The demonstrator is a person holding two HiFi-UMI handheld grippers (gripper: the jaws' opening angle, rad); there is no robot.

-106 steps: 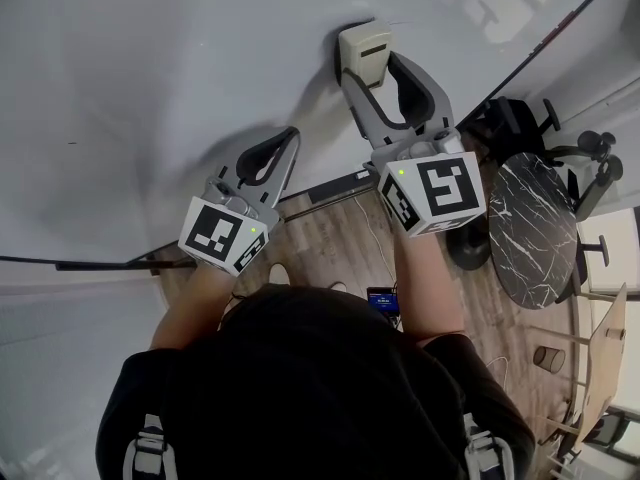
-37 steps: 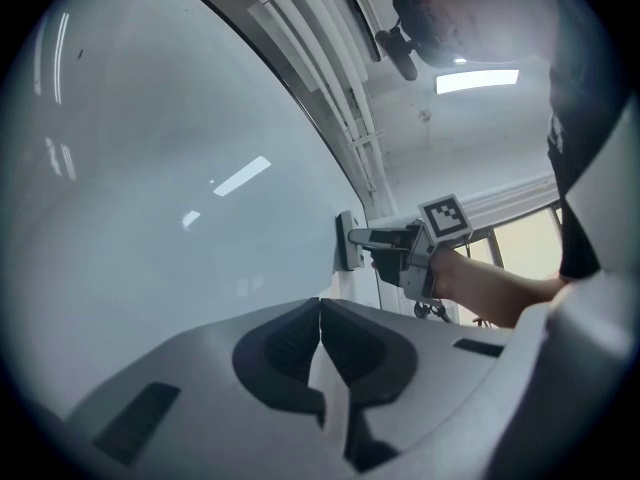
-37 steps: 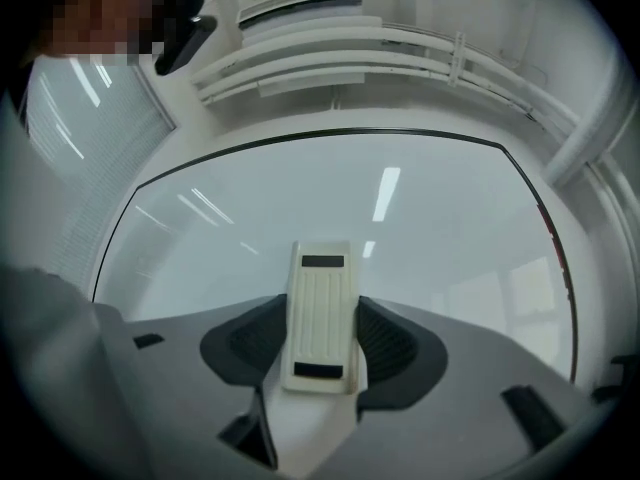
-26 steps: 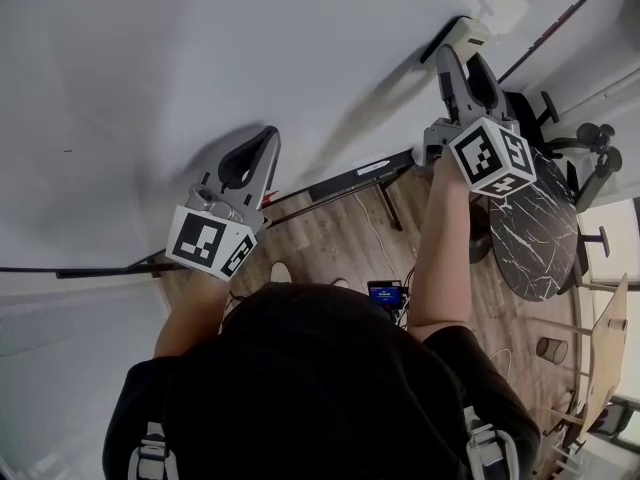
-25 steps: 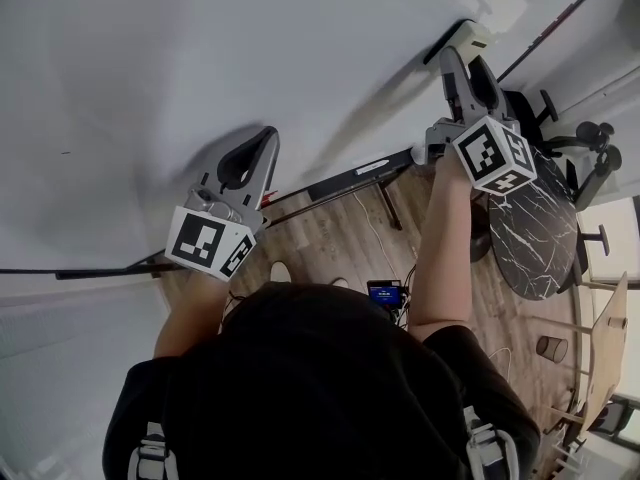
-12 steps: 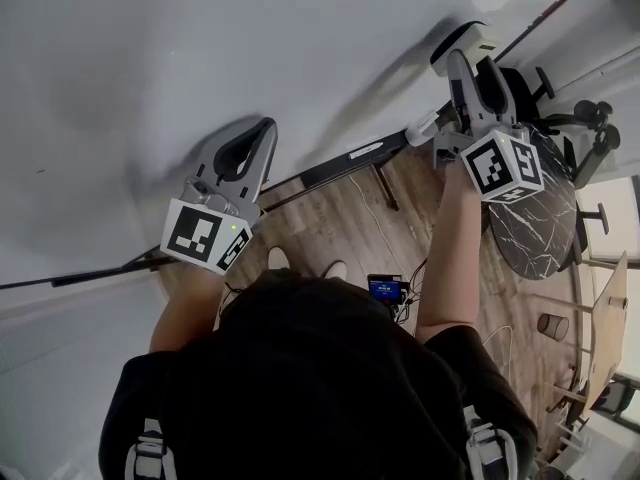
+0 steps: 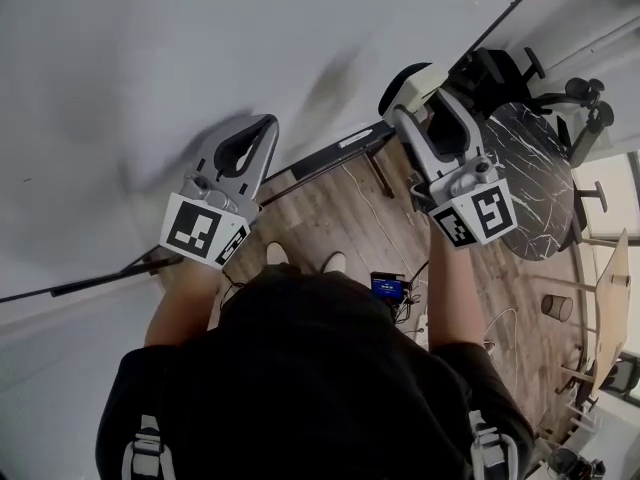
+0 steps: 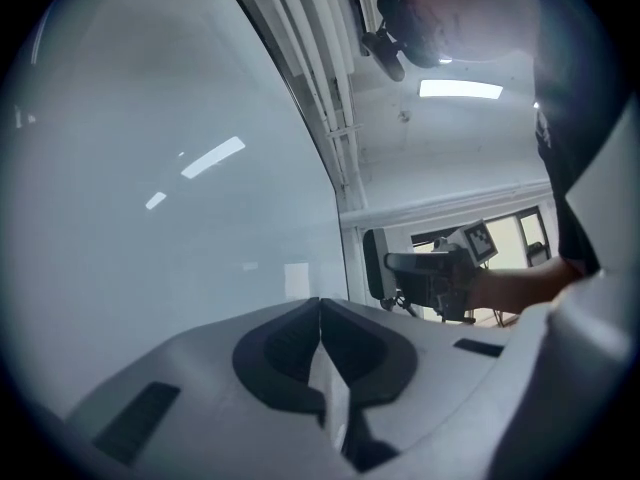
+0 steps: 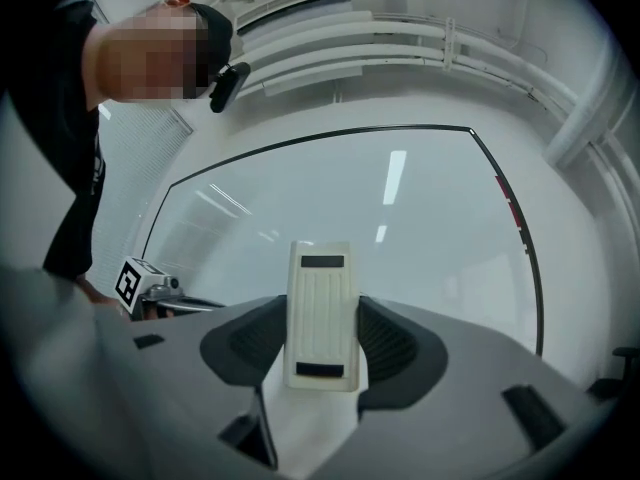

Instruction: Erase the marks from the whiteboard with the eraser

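The whiteboard (image 7: 150, 58) fills the upper left of the head view, and a tiny dark speck (image 7: 27, 179) shows near its left side. My right gripper (image 7: 416, 100) is shut on the cream eraser (image 7: 420, 76), held off the board near its lower right corner. In the right gripper view the ribbed eraser (image 9: 320, 313) stands upright between the jaws, with the whole whiteboard (image 9: 350, 218) some way ahead. My left gripper (image 7: 266, 123) is shut and empty, close to the board's lower edge. Its jaws meet in the left gripper view (image 8: 320, 313) beside the whiteboard (image 8: 150, 188).
A dark rail (image 7: 330, 153) runs along the board's lower edge. Right of it stand a round marble table (image 7: 535, 178) and office chairs (image 7: 500, 68) on the wooden floor (image 7: 330, 228). A phone (image 7: 386, 288) lies on the floor. A thin red line (image 9: 508, 213) marks the board's right edge.
My right gripper has pulled the eraser down and to the left, off the board's upper right area and away from the surface. The left gripper has barely moved.
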